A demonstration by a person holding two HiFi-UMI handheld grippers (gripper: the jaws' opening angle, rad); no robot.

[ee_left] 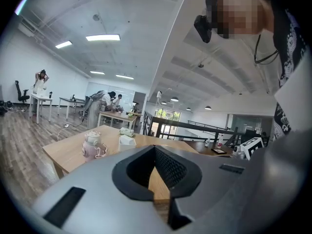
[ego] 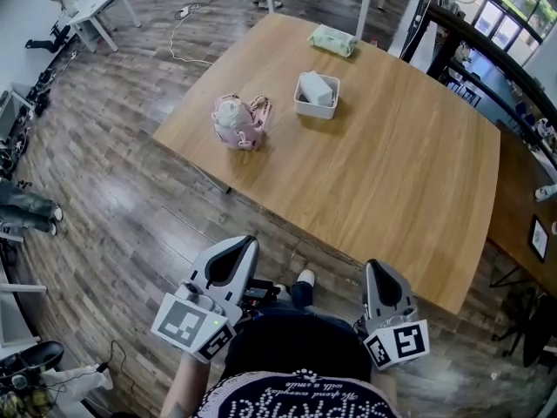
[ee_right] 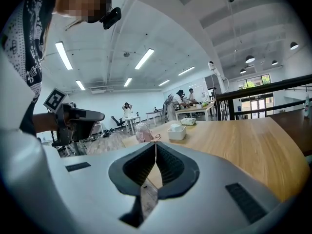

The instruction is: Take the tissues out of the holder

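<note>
Holding left gripper (ego: 233, 255) and right gripper (ego: 379, 275) clenched, empty, off the table (ego: 392, 164), we see pink bottle (ego: 239, 120) left of holder (ego: 317, 94), green pack (ego: 334, 40) beyond.

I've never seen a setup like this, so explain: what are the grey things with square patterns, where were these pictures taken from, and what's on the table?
A person carries two clamps: the left hand-held gripper and the right hand-held gripper. The patterned cubes are part of them. One picture comes from a head camera looking down; the other two from a camera on each gripper. Both are shut and empty. On the wooden table sit a white holder with tissues, a pink container and a pale green pack.
</note>
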